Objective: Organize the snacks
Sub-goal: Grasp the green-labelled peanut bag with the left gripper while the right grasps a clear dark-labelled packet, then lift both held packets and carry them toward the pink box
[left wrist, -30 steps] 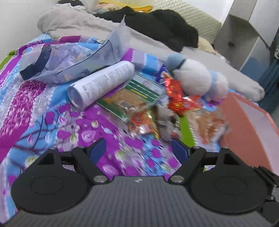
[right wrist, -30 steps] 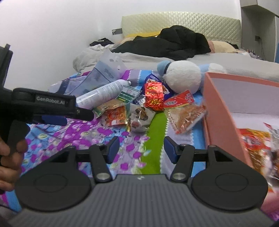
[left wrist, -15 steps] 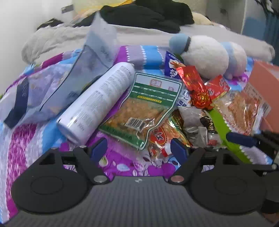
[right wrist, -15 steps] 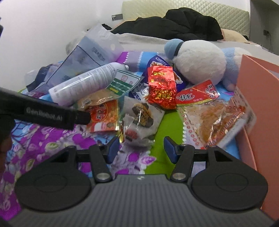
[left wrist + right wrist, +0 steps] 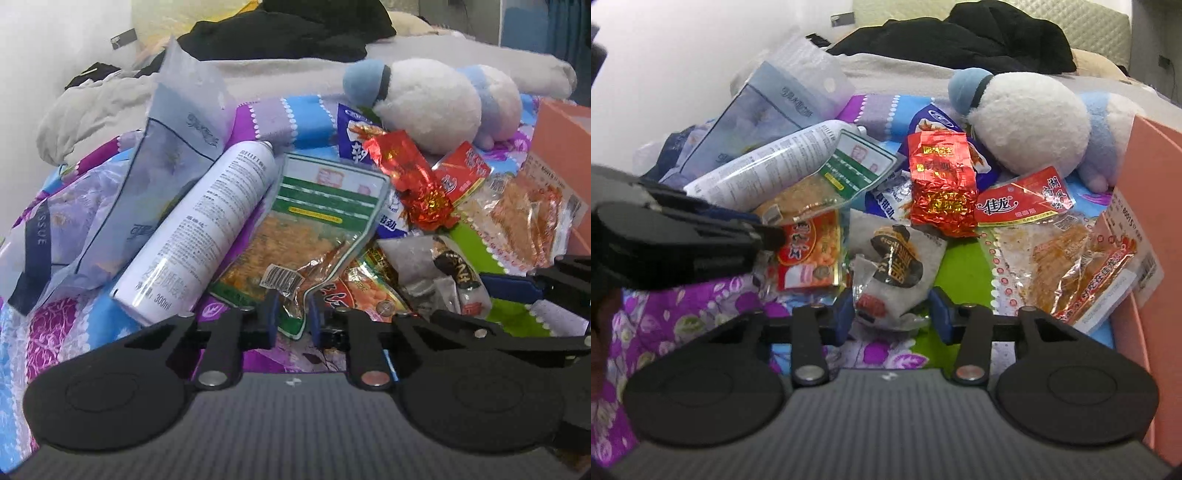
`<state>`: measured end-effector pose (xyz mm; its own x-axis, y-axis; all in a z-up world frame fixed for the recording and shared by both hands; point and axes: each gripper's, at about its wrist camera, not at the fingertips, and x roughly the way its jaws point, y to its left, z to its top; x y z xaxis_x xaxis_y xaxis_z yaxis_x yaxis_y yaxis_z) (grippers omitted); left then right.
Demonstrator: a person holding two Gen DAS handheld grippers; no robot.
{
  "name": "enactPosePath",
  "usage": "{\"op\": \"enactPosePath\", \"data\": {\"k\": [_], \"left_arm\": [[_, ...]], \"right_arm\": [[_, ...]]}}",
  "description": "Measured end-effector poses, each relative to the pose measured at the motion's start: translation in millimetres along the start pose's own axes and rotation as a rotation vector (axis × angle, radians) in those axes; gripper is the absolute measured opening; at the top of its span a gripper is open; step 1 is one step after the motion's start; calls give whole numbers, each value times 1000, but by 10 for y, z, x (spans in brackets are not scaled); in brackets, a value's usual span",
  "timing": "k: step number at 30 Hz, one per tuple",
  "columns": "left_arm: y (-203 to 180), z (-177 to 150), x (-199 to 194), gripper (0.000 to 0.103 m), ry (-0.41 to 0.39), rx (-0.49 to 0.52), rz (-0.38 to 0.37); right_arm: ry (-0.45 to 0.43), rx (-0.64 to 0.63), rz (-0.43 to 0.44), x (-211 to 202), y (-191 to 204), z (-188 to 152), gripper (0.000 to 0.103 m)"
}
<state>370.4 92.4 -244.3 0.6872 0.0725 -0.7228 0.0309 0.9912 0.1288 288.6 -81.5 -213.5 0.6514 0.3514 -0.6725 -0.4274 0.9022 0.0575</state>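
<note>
A pile of snack packets lies on the flowered bedspread. My left gripper (image 5: 291,317) is shut on the near corner of the green-and-clear snack bag (image 5: 314,229). My right gripper (image 5: 892,314) is open, its fingers on either side of the white-and-brown snack packet (image 5: 897,266), not closed on it. Around them lie a red foil packet (image 5: 942,184), a red-orange bean packet (image 5: 809,251), a clear spicy-strip bag (image 5: 1060,266) and a red flat packet (image 5: 1023,203). The orange box (image 5: 1148,177) stands at the right.
A white spray can (image 5: 207,232) lies left of the green bag, touching it. A tissue pack (image 5: 110,206) sits further left. A white and blue plush toy (image 5: 1027,122) lies behind the snacks. Grey bedding and black clothes are at the back.
Both grippers moved forward and down into the pile. The left gripper closed on the green bag's corner. The right gripper narrowed around the white-and-brown packet.
</note>
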Motion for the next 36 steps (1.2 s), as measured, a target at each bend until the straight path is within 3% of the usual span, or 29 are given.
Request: {"op": "enactPosePath", "data": {"k": [8,16,36], "left_arm": [[16,-196,-490,13,-30,-70,-13],[-95,-619,-1116,12,-37,-106,-22],[-727,-1360,-2138,13,69,-218,-127]], "right_arm": [[18,7,-8,-295,-11,-147,45],[13,3,-14,-776,36,-390,45],[42,6,-21,-1854,62,-1023,45]]}}
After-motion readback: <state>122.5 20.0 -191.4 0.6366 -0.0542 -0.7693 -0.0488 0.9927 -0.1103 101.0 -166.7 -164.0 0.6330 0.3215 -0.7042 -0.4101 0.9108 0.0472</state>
